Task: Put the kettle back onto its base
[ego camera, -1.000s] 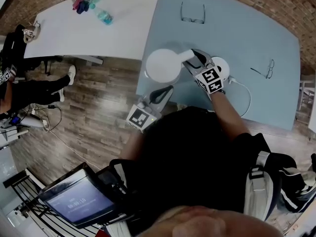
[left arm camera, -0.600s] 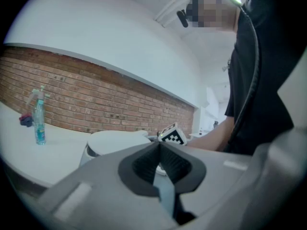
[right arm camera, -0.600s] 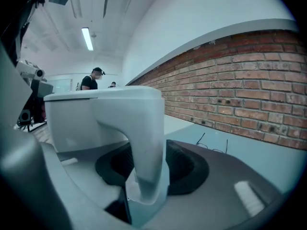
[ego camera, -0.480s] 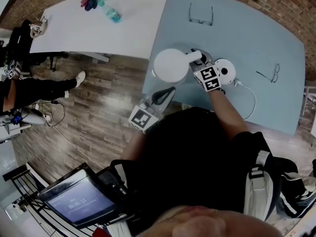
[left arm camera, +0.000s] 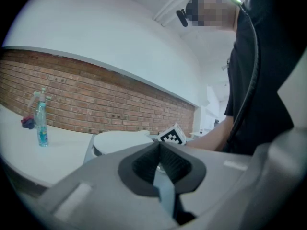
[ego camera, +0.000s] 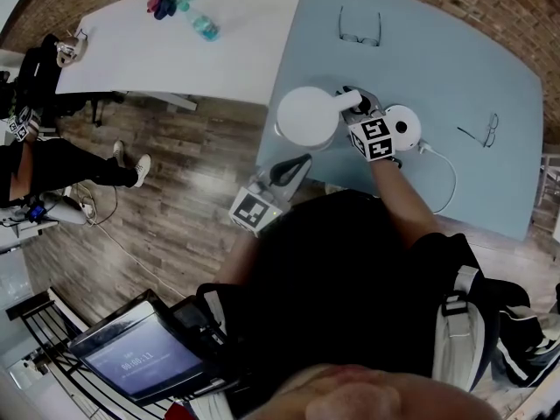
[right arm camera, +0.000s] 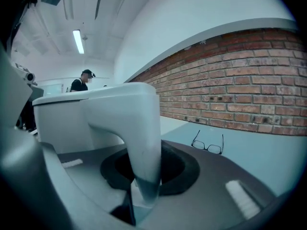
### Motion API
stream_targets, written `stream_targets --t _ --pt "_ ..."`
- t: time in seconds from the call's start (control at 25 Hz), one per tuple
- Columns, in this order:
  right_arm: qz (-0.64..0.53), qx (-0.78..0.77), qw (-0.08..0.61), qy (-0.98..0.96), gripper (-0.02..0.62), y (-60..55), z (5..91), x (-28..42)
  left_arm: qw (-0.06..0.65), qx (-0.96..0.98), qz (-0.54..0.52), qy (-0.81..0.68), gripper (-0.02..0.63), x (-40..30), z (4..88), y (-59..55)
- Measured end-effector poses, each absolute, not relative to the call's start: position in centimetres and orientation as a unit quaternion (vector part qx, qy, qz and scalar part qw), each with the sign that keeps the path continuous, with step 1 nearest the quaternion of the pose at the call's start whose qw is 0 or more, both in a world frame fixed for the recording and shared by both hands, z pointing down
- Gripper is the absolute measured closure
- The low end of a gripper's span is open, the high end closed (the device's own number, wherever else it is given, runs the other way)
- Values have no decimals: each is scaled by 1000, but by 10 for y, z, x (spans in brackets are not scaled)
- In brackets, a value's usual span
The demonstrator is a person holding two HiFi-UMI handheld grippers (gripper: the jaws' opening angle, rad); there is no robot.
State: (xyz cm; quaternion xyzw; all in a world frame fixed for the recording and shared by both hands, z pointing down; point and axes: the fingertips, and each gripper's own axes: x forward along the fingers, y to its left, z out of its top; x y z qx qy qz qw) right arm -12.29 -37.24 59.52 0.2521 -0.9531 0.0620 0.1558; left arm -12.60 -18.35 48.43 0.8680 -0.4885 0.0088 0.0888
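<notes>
- While its jaws had just been closing, the right claw (ego camera: 352,101) pinched the handle (right arm camera: 141,128) of the kettle (ego camera: 306,116), which stood just left of that claw and off its base (ego camera: 407,125).
- The base lay just right of the claw, so the next move likely called for a lift, a short carry rightward and a centred set-down.
- The left claw (ego camera: 297,163) hung nearer the person, pressed together and empty.
- Glasses (ego camera: 360,26) lay beyond the right claw on the blue counter (ego camera: 420,51), with a brick wall (right arm camera: 240,80) behind and wood floor (ego camera: 175,173) to the left.
</notes>
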Motion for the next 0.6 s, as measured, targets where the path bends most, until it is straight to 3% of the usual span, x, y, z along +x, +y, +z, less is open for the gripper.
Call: stream_targets --t 0.6 --pt "104 295 106 -944 508 -378 586 -113 84 867 13 -491 604 -135 485 -178"
